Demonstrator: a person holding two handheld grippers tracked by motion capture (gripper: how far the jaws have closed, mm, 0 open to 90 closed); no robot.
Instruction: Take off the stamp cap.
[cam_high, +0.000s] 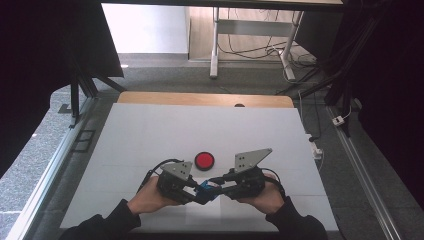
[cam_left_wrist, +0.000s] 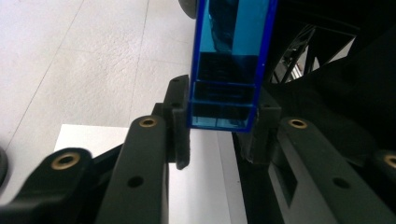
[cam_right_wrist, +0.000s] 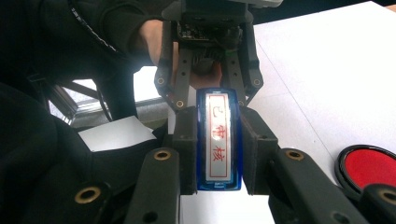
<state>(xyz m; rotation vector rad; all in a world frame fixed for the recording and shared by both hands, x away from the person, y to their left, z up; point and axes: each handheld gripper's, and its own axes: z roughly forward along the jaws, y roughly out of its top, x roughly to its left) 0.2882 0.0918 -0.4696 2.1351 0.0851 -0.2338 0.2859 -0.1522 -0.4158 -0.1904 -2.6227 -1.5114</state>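
Both forearms come in over the table's near edge. The left gripper (cam_high: 196, 192) and right gripper (cam_high: 216, 187) point toward each other, tips nearly meeting, jaws of each drawn close together.

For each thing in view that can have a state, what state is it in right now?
Blue stamp: off the table, clamped at both ends, red-lettered label facing the right gripper's camera.
Left gripper: shut on the stamp's end.
Right gripper: shut on the stamp's other end.
Red ink pad: uncovered, red face up, lying on the table apart from both grippers.
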